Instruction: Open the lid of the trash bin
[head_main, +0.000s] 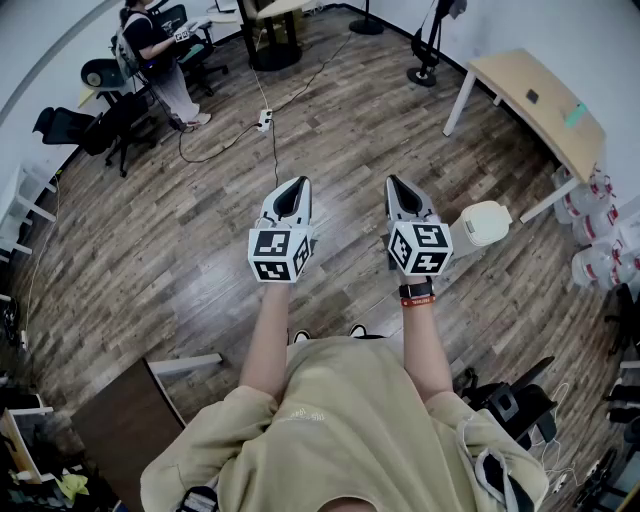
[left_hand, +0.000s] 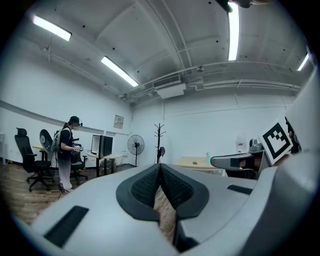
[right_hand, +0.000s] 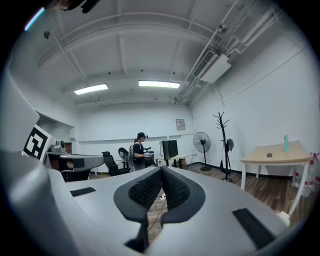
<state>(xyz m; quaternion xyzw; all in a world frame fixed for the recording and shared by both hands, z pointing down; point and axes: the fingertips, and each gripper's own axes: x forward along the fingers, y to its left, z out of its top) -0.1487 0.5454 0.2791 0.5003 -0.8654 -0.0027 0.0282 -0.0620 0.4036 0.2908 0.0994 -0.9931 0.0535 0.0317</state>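
Wood-plank floor (head_main: 150, 250) fills the head view; nearest, both arms reach fwd w/ the left gripper (head_main: 296, 184) and right gripper (head_main: 394, 184) held side by side in the air — each has its jaws pressed together at the tips, nothing between them. Just to the right of the right gripper, down on the floor, stands the trash bin (head_main: 468, 241), its cream lid (head_main: 486, 220) down and neither gripper touching it, near a leg of the light wood table (head_main: 540, 95). Farther back a cable (head_main: 272, 130) runs across the planks, and at the far left a person (head_main: 150, 45) stands among black office chairs (head_main: 112, 125) — well apart from the grippers.
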